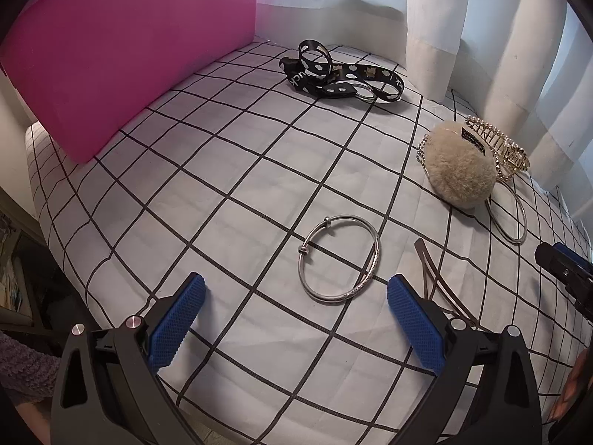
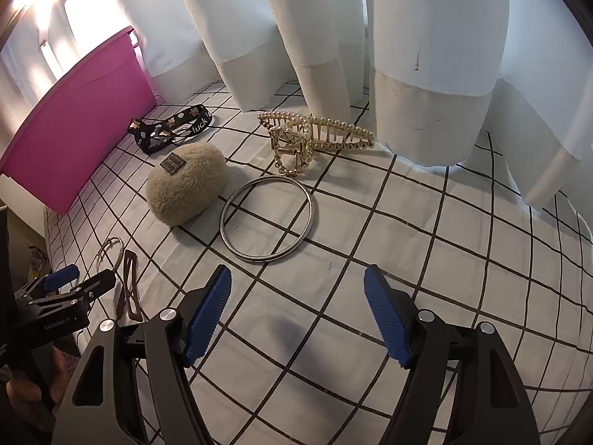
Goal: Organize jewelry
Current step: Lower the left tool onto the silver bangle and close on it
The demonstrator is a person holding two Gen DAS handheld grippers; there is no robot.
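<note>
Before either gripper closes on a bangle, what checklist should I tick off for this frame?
1. Left gripper open, nothing between its fingers: ok.
2. Right gripper open and empty: ok.
3. Thin silver bangle flat on the checked sheet, ahead of the left fingers, untouched: ok.
4. Wide silver bangle clear of the fluffy hair clip: ok, though close.
5. Brown snap clips beside a left finger, could get caught: not ok.
6. Pink box open to receive items: cannot tell.
</note>
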